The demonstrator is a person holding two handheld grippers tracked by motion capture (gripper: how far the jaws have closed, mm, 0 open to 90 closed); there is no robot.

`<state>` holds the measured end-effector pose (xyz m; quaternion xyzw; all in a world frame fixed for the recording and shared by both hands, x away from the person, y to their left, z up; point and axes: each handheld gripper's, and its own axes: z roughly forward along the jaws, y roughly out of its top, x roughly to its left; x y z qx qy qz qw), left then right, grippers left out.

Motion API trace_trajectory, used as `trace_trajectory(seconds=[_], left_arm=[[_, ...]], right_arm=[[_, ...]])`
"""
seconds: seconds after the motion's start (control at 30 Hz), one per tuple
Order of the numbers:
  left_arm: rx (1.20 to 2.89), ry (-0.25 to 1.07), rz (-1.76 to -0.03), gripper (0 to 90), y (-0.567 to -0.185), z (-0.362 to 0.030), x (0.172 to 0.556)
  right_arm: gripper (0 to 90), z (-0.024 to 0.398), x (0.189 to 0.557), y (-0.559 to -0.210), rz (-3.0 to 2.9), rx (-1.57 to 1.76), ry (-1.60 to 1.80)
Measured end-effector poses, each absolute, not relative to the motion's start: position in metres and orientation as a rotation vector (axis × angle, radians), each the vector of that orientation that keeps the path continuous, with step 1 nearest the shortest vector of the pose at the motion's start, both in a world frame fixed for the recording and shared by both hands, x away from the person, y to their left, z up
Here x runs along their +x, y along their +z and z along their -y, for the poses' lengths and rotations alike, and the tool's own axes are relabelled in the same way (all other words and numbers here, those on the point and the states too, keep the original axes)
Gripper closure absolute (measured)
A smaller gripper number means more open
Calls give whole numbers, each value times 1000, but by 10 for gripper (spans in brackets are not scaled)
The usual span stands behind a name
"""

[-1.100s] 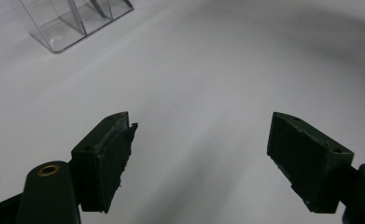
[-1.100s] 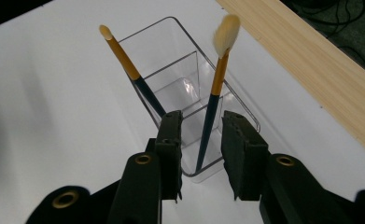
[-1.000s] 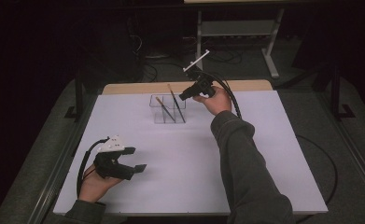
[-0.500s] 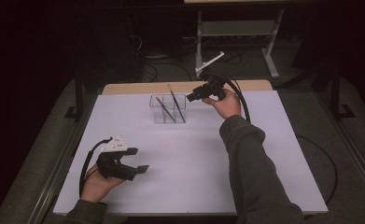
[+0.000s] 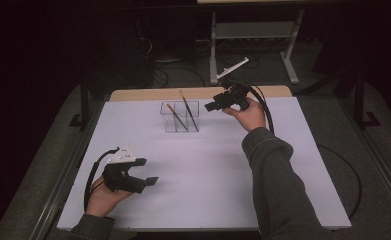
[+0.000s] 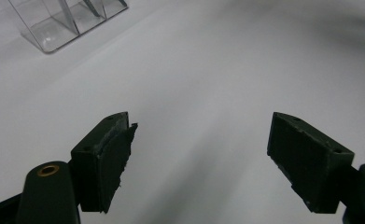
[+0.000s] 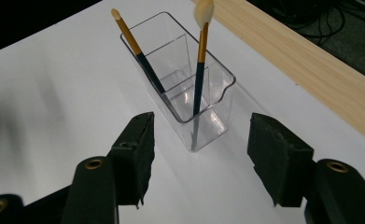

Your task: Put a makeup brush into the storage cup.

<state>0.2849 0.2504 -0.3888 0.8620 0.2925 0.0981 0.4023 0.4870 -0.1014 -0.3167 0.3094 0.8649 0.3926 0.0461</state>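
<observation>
A clear plastic holder (image 5: pixel 180 116) with compartments stands at the far middle of the white table. Two gold-and-dark makeup brushes lean in it, one (image 7: pixel 140 51) in a middle compartment and one (image 7: pixel 200 60) in the near end compartment, both bristles up. My right gripper (image 5: pixel 210 106) hovers just right of the holder and points at it. Its jaws have just been opening, and nothing is between them (image 7: pixel 202 123). My left gripper (image 5: pixel 147 171) rests low at the near left, open and holding nothing (image 6: pixel 201 126), with the holder's corner (image 6: pixel 59 23) far off.
The white table top (image 5: pixel 208 175) has a wooden strip (image 5: pixel 148 94) along its far edge, just behind the holder. A metal stand (image 5: pixel 253 30) and cables lie on the dark floor beyond. The right gripper's cable loops down over the forearm.
The right gripper has drawn back to the right, away from the holder's end, and its jaws stand wider. The left hand has kept still.
</observation>
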Motion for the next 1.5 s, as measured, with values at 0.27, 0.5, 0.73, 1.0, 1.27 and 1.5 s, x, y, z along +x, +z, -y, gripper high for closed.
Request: trace_trajectory(seconds=[0.27,0.5,0.73,1.0,1.27,1.5], left_arm=[[2181,248,-736,209,-390,-251,286],[2172,244,-745,208,-391,-252,286],[2164,252,-748,206,-390,-255,286],[2173,251,-748,205,-390,-254,286],[2160,253,-751,205,-389,-255,285],[2160,256,-753,205,-389,-255,284]], right_arm=[[375,108,479,-317,-2637,951,1211],[351,115,471,-315,-2630,972,1232],[326,125,459,-317,-2609,955,1245],[319,136,447,-320,-2606,959,1252],[315,143,435,-323,-2595,949,1260],[314,151,425,-327,-2574,939,1275]])
